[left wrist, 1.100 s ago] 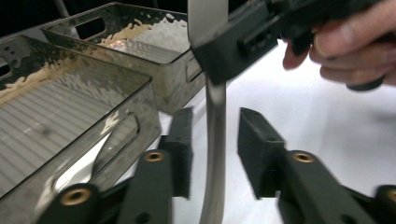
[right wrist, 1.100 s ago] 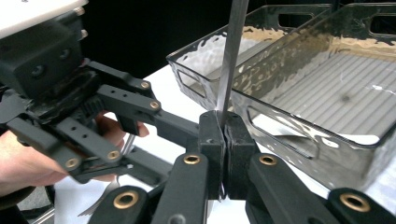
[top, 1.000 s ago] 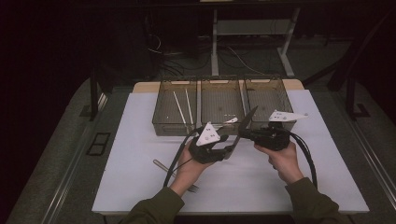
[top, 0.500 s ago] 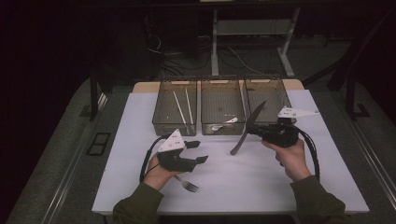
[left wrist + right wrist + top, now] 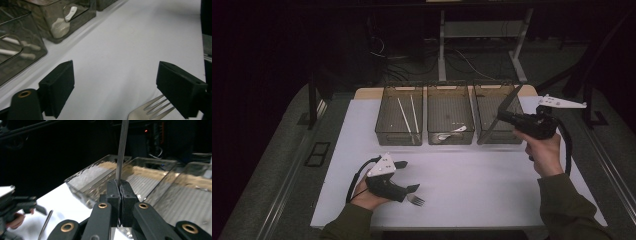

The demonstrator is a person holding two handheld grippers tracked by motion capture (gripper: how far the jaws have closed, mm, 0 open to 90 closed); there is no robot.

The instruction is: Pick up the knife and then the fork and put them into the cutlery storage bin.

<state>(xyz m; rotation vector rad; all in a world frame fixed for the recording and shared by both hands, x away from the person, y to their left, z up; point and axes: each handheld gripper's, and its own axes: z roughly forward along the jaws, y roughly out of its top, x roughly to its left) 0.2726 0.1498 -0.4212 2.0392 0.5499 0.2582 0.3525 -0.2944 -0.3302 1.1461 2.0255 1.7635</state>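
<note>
A long dark table knife (image 5: 507, 102) slants in front of the right-hand clear bin (image 5: 492, 100), and my right gripper (image 5: 502, 117) is shut on it partway along. In the right gripper view the blade (image 5: 121, 150) rises straight up from the closed jaws (image 5: 120, 187). My left gripper (image 5: 408, 176) rests low at the table's front left, open. A metal fork (image 5: 416, 200) lies just beside its lower jaw. In the left gripper view the fork's tines (image 5: 150, 111) poke out by the right jaw, and the gripper (image 5: 117, 77) has nothing between its jaws.
Three clear bins stand in a row at the back of the white table (image 5: 472, 175). The left bin (image 5: 399, 112) holds white chopsticks (image 5: 404, 114), the middle bin (image 5: 449, 112) a white spoon (image 5: 452, 132). Dark floor, cables and a desk frame lie beyond.
The grippers were together at the table's middle. The left one has let go, opened and dropped back to the front left by the fork. The right one carried the knife toward the right bin.
</note>
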